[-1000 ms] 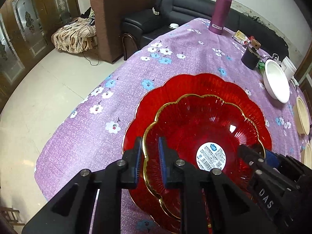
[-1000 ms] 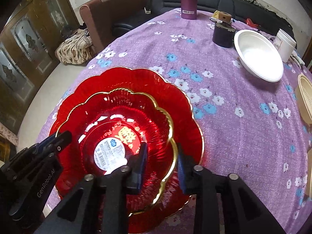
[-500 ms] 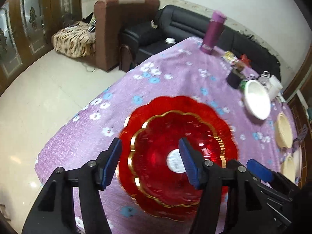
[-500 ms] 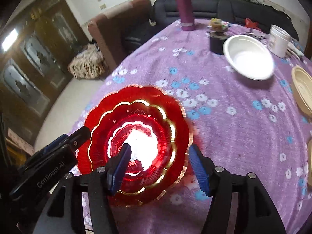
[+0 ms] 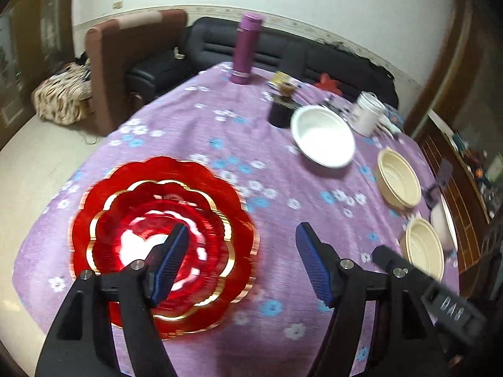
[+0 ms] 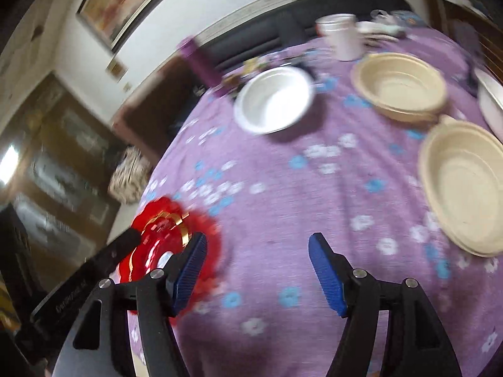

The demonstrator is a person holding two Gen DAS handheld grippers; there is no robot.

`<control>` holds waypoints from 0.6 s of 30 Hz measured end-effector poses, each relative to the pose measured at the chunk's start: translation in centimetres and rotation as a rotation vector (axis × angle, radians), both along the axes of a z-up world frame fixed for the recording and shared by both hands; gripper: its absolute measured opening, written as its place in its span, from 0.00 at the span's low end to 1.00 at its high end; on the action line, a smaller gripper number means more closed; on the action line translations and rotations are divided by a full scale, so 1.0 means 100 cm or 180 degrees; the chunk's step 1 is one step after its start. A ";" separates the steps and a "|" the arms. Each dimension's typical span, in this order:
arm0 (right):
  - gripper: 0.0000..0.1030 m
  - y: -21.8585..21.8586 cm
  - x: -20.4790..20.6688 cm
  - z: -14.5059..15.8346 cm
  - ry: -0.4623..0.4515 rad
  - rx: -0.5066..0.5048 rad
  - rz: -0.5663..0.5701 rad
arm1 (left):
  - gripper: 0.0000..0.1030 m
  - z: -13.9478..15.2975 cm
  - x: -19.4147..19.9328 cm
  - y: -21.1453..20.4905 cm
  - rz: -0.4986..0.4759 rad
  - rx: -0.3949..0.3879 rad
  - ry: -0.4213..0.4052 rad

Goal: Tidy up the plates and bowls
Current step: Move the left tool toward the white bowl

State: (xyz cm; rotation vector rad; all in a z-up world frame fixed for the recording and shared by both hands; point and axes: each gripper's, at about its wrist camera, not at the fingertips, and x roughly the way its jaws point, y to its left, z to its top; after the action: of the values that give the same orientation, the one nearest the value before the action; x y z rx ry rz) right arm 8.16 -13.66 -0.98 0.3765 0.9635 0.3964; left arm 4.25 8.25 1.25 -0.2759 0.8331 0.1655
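Note:
Two red scalloped plates with gold rims lie stacked point(image 5: 163, 238) on the purple flowered tablecloth point(image 5: 220, 132), also blurred at the left in the right wrist view as the red stack point(image 6: 163, 238). My left gripper point(image 5: 242, 260) hangs above the cloth, jaws opening, nothing between them; its left finger overlaps the red stack in the picture. My right gripper point(image 6: 256, 270) is opening too, empty, over bare cloth right of the stack. A white bowl point(image 5: 322, 139) point(image 6: 275, 99) and two beige bowls point(image 5: 397, 177) point(image 5: 422, 253) point(image 6: 399, 84) point(image 6: 465, 194) stand to the right.
At the table's far end stand a purple flask point(image 5: 245, 48), a dark cup point(image 5: 281, 111) and a white mug point(image 5: 366, 113). A white plate's rim point(image 6: 492, 100) shows at the right edge. Sofa point(image 5: 283, 53) and armchair point(image 5: 125, 56) lie beyond; tiled floor at the left.
Both grippers let go of the inner red plate's rim, opened wide and pulled back and up. The views swung right, bringing the white and beige bowls into sight.

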 end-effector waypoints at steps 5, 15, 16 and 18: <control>0.69 -0.033 0.009 -0.017 0.0092 0.0067 -0.0262 | 0.68 -0.009 0.012 -0.031 -0.0214 0.0108 0.0055; 0.68 -0.034 0.059 0.001 0.0043 0.0149 -0.0238 | 0.68 0.004 0.087 -0.022 -0.0093 -0.0297 0.0199; 0.68 -0.033 0.071 0.003 0.0048 0.0131 -0.0259 | 0.68 0.004 0.098 -0.018 -0.0039 -0.0341 0.0247; 0.68 -0.028 0.091 0.005 0.0083 0.0085 -0.0278 | 0.68 0.001 0.121 -0.012 0.0071 -0.0382 0.0308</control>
State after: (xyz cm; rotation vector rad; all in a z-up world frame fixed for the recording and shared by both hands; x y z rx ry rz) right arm 17.25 -16.47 -0.51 0.4475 0.9645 0.3260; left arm 16.33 7.02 1.39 -0.3923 0.9379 0.1509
